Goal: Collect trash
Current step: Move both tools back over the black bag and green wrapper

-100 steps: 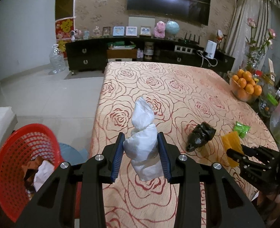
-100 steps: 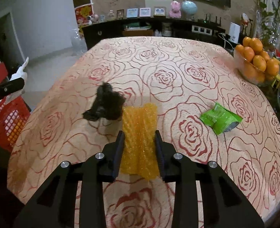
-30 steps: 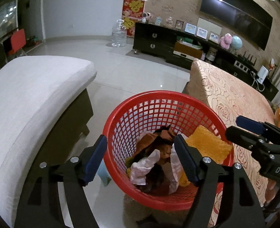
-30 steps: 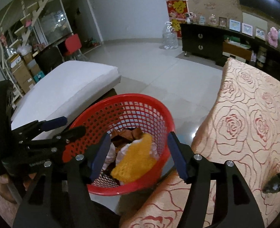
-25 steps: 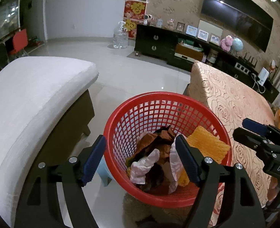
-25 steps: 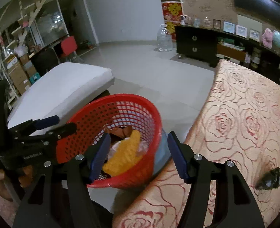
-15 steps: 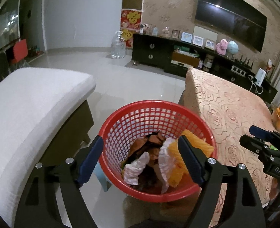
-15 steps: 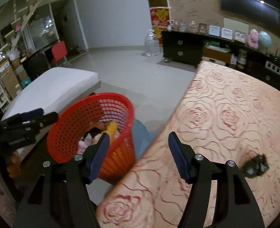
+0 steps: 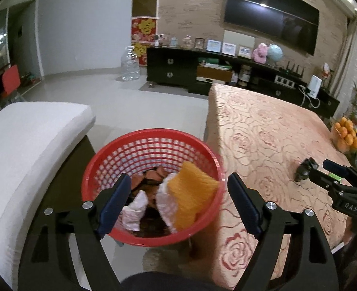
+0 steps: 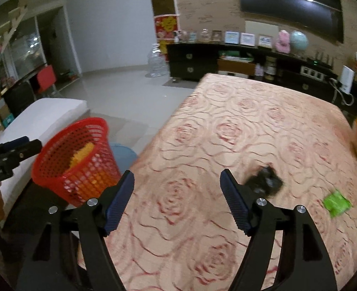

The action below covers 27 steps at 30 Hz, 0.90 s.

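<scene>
A red mesh basket (image 9: pixel 151 138) stands on the floor beside the table and holds an orange bubble-wrap piece (image 9: pixel 190 191), white crumpled paper (image 9: pixel 135 208) and brown scraps. My left gripper (image 9: pixel 178 206) is open and empty above the basket. My right gripper (image 10: pixel 177 198) is open and empty over the rose-patterned tablecloth (image 10: pixel 251 121). A crumpled black bag (image 10: pixel 265 181) lies on the table just right of the right finger. A green wrapper (image 10: pixel 336 203) lies farther right. The basket (image 10: pixel 74 160) sits to the left in the right wrist view.
A white cushioned seat (image 9: pixel 21 145) stands left of the basket. A bowl of oranges (image 9: pixel 345 138) sits at the table's right edge. A dark cabinet (image 9: pixel 178 72) with frames and a water jug (image 9: pixel 130 65) stand at the far wall. A blue stool (image 10: pixel 122 155) is behind the basket.
Both grippers dropped their trash into the basket and opened. The right gripper has swung right, from over the basket to over the table. The left gripper has pulled back and up slightly.
</scene>
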### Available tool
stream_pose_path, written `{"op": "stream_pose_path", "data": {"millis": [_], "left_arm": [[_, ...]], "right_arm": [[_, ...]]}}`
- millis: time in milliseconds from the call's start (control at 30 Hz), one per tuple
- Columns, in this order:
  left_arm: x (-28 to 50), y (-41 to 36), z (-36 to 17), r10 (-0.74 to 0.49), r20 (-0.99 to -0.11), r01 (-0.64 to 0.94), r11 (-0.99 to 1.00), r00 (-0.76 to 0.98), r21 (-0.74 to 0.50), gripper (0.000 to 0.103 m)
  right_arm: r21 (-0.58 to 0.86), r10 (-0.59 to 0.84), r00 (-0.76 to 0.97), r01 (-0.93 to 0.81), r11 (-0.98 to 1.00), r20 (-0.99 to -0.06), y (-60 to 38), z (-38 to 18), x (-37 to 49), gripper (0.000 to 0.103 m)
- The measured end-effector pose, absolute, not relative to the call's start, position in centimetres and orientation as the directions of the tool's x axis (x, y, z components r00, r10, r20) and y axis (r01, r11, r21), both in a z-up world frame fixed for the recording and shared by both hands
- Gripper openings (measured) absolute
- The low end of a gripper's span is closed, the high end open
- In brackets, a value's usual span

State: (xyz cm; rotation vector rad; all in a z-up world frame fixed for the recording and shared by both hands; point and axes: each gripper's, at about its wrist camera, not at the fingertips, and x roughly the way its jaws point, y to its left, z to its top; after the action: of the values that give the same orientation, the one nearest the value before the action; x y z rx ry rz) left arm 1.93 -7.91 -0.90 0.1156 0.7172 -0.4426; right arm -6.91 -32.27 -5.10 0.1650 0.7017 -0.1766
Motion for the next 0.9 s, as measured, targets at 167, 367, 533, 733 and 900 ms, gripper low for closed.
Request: {"op": "stream_pose_path", "data": {"millis": [167,367,533,733,900], "left_arm": [[0.9,-9.8,-0.9,-0.373,-0.655,0.466,0.884,0.658,-0.034,0.079],[0.2,-12.0,-1.2,-0.394,-0.655,0.505,0.863,0.645,-0.022,0.081],[0.1,-13.8,-1.5,-0.409,-0.659,0.528,0.849,0.631,-0.021,0.081],[0.2,-16.1,-2.1,-0.418,-0.668,0.553,0.833,0.615,-0.012,0.081],[0.4,-17.7,-2.7,-0.427,-0.677,0.571,0.821,0.599,-0.013,0.081]], "right_arm": [[0.079,-0.16,0.739,0.277,0.957,-0.655,-34.9,-5.5,-8.9,0.074],[0.058,-0.232,0.723,0.352,0.934,-0.651,-38.2,-5.7,-11.4,0.075],[0.039,-0.291,0.704,0.413,0.91,-0.647,-41.0,-5.8,-13.0,0.076],[0.011,-0.365,0.685,0.478,0.879,-0.631,-44.3,-5.5,-14.1,0.076],[0.017,-0.424,0.669,0.547,0.837,-0.61,-47.0,-5.9,-15.9,0.078]]}}
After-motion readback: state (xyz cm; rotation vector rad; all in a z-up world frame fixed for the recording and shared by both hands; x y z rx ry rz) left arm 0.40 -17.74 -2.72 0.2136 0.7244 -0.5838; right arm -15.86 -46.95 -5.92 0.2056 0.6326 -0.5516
